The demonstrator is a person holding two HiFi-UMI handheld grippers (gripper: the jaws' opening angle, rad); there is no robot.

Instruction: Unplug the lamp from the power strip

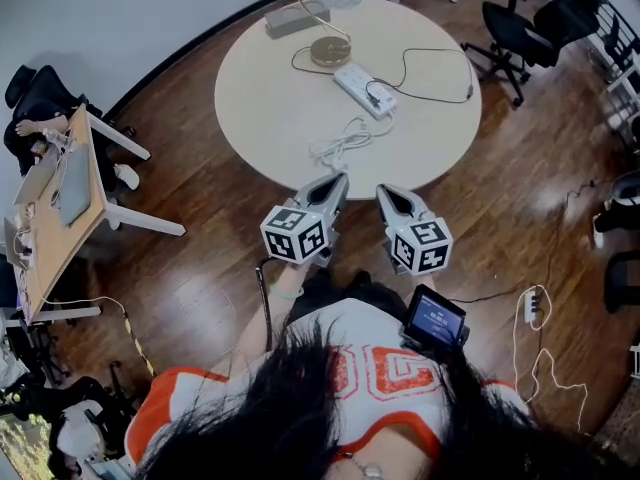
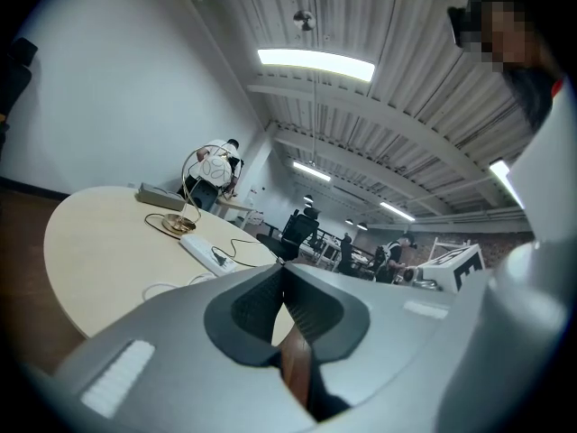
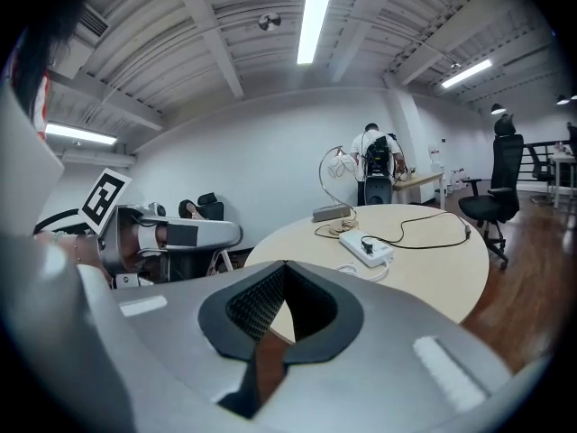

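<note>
Nothing is unplugged yet. The power strip [image 1: 365, 90] lies at upper centre on the round bench [image 1: 270, 118], a black plug [image 1: 375, 95] apparently seated in it, and the lamp [image 1: 330, 48] stands just above. The left gripper [image 1: 335, 183] and right gripper [image 1: 388, 194] hover at lower centre, jaws closed and empty, well short of the strip.

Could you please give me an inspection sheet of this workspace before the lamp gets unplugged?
Surface: round pale table, mostly bare.
Job's things: lamp at the far edge; white power strip beside it, black plug seated in it.
Clutter: grey box next to the lamp.
Claws: left claw and right claw both shut, empty, short of the table's near edge.
Cables: black cable loops toward the right edge; white cable bundled near the front.
Surroundings: wooden floor, office chairs, desk at left.
</note>
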